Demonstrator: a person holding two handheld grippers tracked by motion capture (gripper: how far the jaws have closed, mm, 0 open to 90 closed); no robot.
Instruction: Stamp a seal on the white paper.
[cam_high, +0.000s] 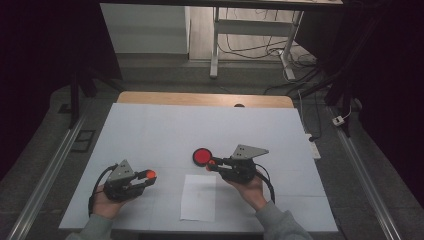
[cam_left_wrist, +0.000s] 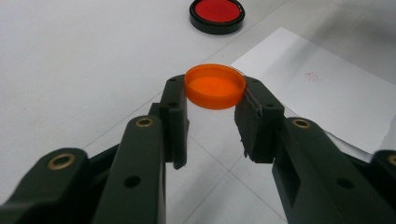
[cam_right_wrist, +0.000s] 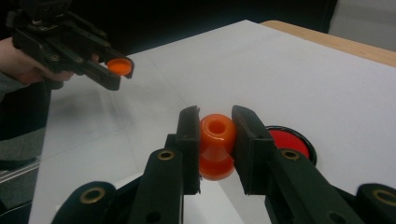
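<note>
- My left claw (cam_left_wrist: 215, 100) grips an orange cap (cam_left_wrist: 215, 86) by its rim, held level above the white surface (cam_left_wrist: 70, 70).
- My right claw (cam_right_wrist: 216, 140) is clamped on an orange stamp (cam_right_wrist: 216, 145), its hollow end facing the camera.
- The stamp sits just beside the round red ink pad (cam_high: 202, 157).
- A white paper sheet (cam_high: 199, 197) lies between my hands.

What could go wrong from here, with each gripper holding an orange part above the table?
1. The left gripper pinches the orange cap only at its rim, near the tips of the fingers; it may slip out and roll.
2. The right gripper holds the orange stamp right above the red ink pad; a drop could smear ink on the paper sheet.
</note>
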